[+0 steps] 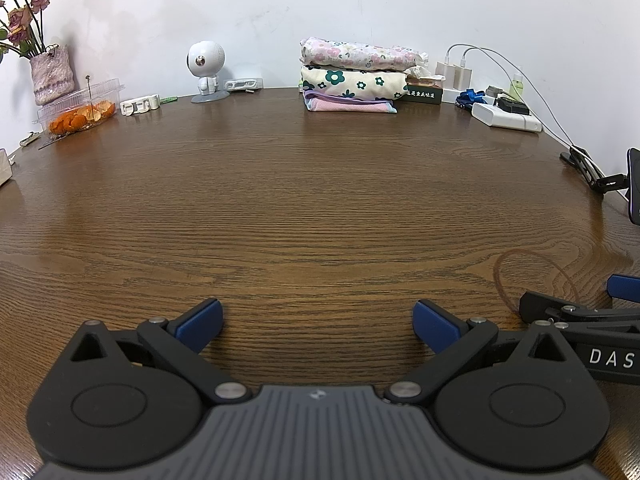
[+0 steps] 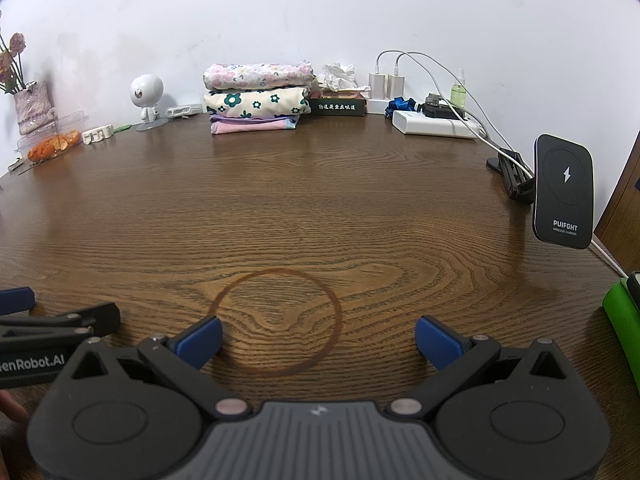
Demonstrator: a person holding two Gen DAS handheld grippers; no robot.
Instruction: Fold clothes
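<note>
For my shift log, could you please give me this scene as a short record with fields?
surface: wooden table
clothes: folded stack at the far edge, by the wall
left claw: open, holding nothing
right claw: open, holding nothing
beside stack: tissue box, white robot figure
right edge: wireless charger

**Even indoor light, strong fisheye bend**

Both views are bright and evenly lit, colours clear. The dark brown wood-grain tabletop (image 1: 320, 208) carries a soft pale sheen along its far part, with no harsh glare. The small white round-headed robot figure (image 1: 206, 70) throws a faint shadow on the plain white wall (image 1: 360, 0). The tabletop's far edge bows into an arc, and the picture corners darken. The far things look sharp; the very near lower edge is slightly soft.
</note>
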